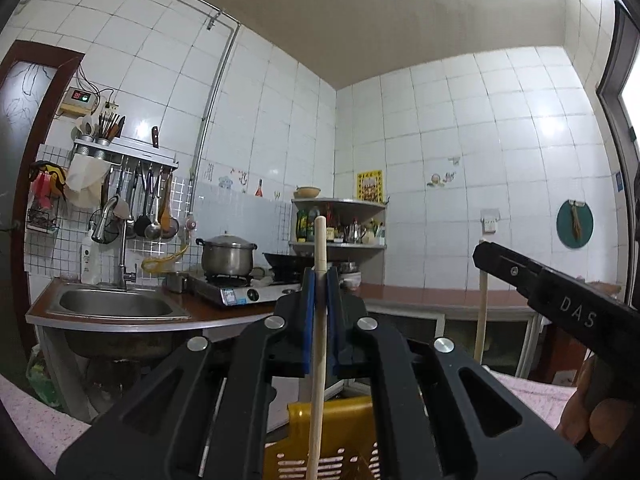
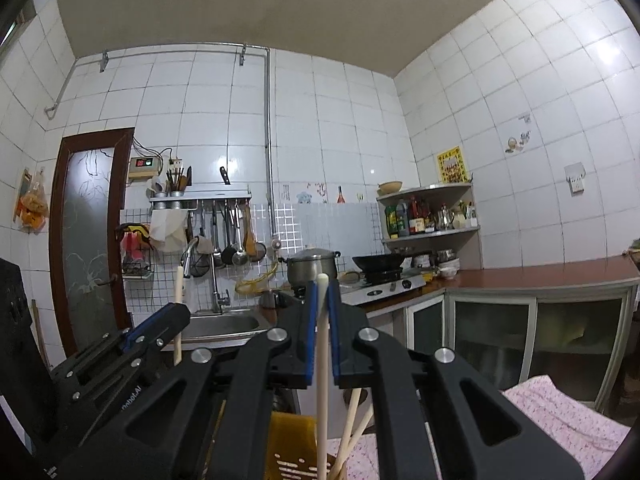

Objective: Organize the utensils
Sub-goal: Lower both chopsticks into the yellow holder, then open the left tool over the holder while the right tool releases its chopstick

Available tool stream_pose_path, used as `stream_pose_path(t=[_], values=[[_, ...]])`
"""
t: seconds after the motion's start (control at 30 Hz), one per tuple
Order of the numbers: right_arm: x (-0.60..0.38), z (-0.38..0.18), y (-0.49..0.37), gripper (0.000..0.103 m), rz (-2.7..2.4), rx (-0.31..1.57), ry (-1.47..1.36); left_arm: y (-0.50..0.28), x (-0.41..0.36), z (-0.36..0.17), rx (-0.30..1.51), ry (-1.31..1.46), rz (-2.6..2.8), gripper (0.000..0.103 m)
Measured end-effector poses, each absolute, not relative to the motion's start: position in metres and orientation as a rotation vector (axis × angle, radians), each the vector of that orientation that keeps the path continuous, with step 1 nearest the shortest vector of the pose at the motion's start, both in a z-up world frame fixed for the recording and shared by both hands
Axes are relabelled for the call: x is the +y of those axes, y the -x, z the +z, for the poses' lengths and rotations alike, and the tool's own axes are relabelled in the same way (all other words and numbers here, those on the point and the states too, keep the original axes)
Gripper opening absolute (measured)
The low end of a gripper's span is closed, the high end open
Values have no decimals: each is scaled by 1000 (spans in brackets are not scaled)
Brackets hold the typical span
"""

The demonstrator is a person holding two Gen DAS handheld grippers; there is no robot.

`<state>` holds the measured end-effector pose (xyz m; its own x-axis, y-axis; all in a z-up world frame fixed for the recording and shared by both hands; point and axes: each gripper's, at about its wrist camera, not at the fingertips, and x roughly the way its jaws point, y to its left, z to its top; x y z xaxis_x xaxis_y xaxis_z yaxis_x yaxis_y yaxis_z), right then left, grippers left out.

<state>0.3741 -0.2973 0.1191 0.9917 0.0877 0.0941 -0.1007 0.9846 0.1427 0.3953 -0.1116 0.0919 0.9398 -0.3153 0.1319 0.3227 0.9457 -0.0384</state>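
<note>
In the left wrist view my left gripper (image 1: 320,276) is shut on a wooden chopstick (image 1: 318,360) that stands upright between the blue pads. Its lower end hangs over a yellow slotted holder (image 1: 340,428). My right gripper (image 1: 486,258) enters from the right, gripping a second chopstick (image 1: 481,312). In the right wrist view my right gripper (image 2: 322,288) is shut on a pale chopstick (image 2: 322,360), upright above the yellow holder (image 2: 290,440). Other chopsticks (image 2: 354,416) lean inside that holder. At the left, my left gripper (image 2: 176,314) carries its chopstick (image 2: 178,288).
A pink patterned cloth (image 2: 560,412) covers the near surface. Beyond it are a steel sink (image 1: 116,304), a gas stove with a pot (image 1: 228,258) and wok (image 2: 378,262), a corner shelf (image 2: 432,216) and a utensil rack (image 1: 128,152). A hand (image 1: 600,420) grips the right tool.
</note>
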Motion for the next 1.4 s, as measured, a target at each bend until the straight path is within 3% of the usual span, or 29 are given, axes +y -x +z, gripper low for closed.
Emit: stream_pose_path(t=[0.47,0.5,0.53,0.57,0.6,0.63,0.9,1.4], values=[[-304,74,-376,7,131,134,-156,-375,-90,75,55,20,-279,6],[-303,70,-376,8,129,163,-146,-372,-90,74,66,13,-273,12],[-302,69,-375,8,122,180,-137,-371,-88,74,83,8,-267,29],[-302,68,-371,23,113,195,-130,-367,-84,76,104,16,-255,39],[-303,68,-368,58,109,205,-130,-363,-80,77,109,30,-242,58],[-304,69,-361,68,104,201,-136,-357,-74,79,114,47,-222,74],[-303,68,-308,69,55,259,-83,-320,-34,79,247,33,-159,90],[-273,37,-235,69,34,407,-50,-264,-10,34,512,2,-139,96]])
